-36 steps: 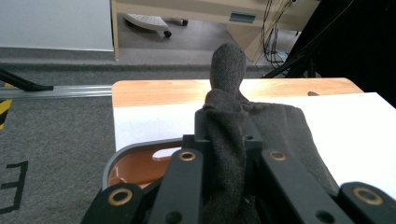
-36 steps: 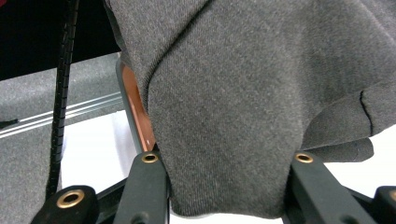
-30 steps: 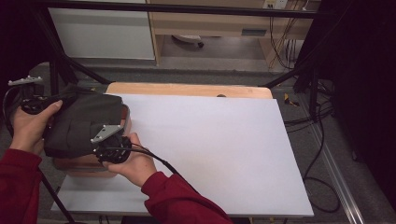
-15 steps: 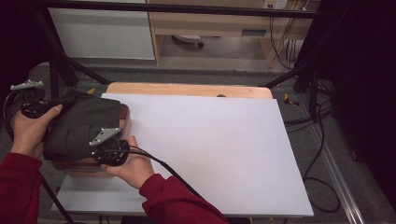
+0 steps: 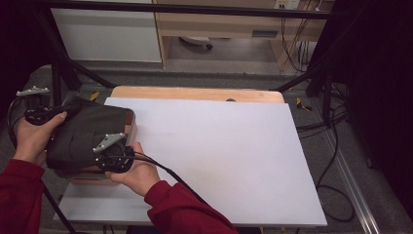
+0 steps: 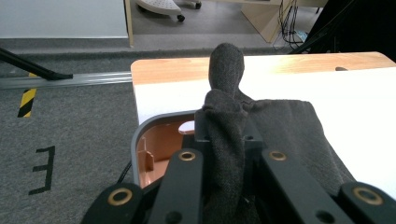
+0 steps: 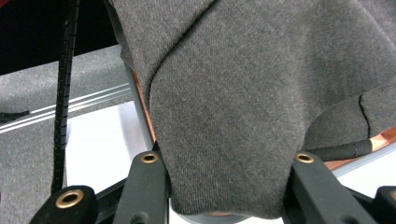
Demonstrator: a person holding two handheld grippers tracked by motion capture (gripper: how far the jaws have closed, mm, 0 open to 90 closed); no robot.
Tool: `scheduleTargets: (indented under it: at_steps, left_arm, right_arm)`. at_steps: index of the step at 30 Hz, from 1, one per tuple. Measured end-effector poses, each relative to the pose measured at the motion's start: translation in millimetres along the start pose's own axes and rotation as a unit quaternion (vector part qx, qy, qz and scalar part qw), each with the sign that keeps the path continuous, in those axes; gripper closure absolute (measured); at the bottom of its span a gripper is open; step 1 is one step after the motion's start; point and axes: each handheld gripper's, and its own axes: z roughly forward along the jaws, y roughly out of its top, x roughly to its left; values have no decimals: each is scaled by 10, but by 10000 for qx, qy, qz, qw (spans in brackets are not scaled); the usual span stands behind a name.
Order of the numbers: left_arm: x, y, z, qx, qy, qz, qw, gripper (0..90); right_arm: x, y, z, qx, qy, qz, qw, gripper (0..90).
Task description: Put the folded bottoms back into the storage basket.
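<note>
— Little has shifted since a second ago: both hands sit almost where they were at the counter's near left corner, and the dark grey cloth (image 5: 83,136) still drapes over the tray.

— So who holds what?

— Nearest, the right claw (image 5: 113,155) sits at the cloth's near edge. In the right gripper view the grey fabric (image 7: 243,116) hangs between its two black jaws, which stand partly apart with a thick fold filling the gap; I judge that a hold on the hem. The left claw (image 5: 39,113) is at the far left corner, jaws pinched narrow on a bunched tuft of cloth (image 6: 226,116) that pokes up just beyond its tips.

— Why two grips at opposite edges?

— Probably to keep the cloth spread while it is lifted off or laid over the tray; with one corner alone it would sag and drag.

— And the tray itself?

— Just under and ahead of the left claw: a grey-rimmed tray (image 6: 140,135) with a brown inside, one corner uncovered. From above, its rim (image 5: 132,124) peeks out beyond the right claw.

— Beyond that?

— A white sheet (image 5: 219,156) covers the counter, stretching away from both claws, and the wooden counter edge (image 5: 195,92) shows at the far side.
</note>
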Motion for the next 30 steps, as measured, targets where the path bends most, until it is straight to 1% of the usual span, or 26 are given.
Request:
scheduleTargets:
  at_steps: [1,4,6,8,11,17,20,22,23,25,28,30]
  left_arm:
    - [2,-3,10,-8,5,-11,10000,830]
    - [-8,-17,41,6,44,94,9999,830]
    - [-12,-31,59,16,66,114,9999,830]
    - [1,-46,74,9,63,102,9999,830]
    - [37,-77,105,80,69,88,9999,830]
    - [94,-148,207,174,42,-46,9998,830]
    - [106,-172,246,180,11,-95,9998,829]
    - [121,-188,256,170,-15,-140,9998,829]
    - [128,-197,262,181,-6,-151,9997,829]
    - [136,-217,281,211,4,-163,9996,829]
    - [133,-236,318,306,24,-93,9995,828]
    - [132,-250,338,329,36,-83,9994,827]
  right_arm:
    - [-7,-2,6,-1,-9,9,10000,644]
    - [-20,-12,24,43,-35,6,10000,643]
    - [-20,-18,36,78,-33,-4,10000,642]
    - [-31,-25,54,112,-25,7,9999,642]
    - [-38,-34,84,156,6,73,9999,642]
    - [-69,-50,138,267,9,154,9995,641]
    - [-86,-54,135,308,-14,149,9994,640]
    - [-79,-54,127,309,-78,35,9995,638]
    - [-70,-53,125,311,-99,15,9995,635]
    - [-69,-53,129,326,-85,28,9994,634]
    - [-76,-65,152,390,-57,79,9992,633]
    - [-77,-70,164,415,-50,105,9991,632]
